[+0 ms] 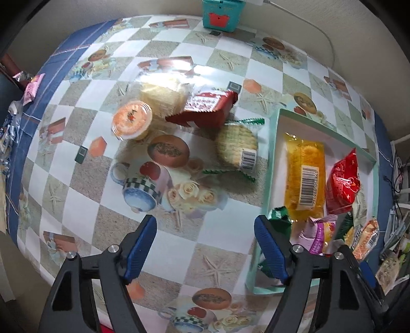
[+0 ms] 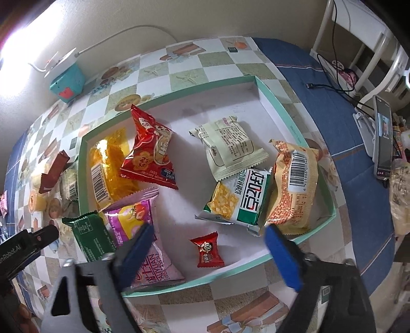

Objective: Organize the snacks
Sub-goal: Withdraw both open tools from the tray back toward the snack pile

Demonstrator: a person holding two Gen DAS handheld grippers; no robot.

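Loose on the checked tablecloth lie an orange jelly cup [image 1: 132,120], a pale yellow cake pack [image 1: 162,98], a dark red packet [image 1: 207,107] and a round cracker pack [image 1: 237,146]. My left gripper [image 1: 205,220] hangs open over bare cloth in front of them, with nothing between its fingers. To its right, the mint-green tray [image 2: 297,130] holds several snacks, among them a yellow pack [image 2: 107,166], a red bag [image 2: 151,151], a cream pack [image 2: 228,146] and a pink roll pack [image 2: 143,235]. My right gripper [image 2: 208,230] stands wide open just above a small red candy [image 2: 207,249] near the tray's front wall.
A teal box [image 1: 220,12] stands at the table's back edge under a white cable. A phone on a stand [image 2: 383,141] and black cables sit on the blue cloth right of the tray. Pink wrappers [image 1: 32,88] lie at the left table edge.
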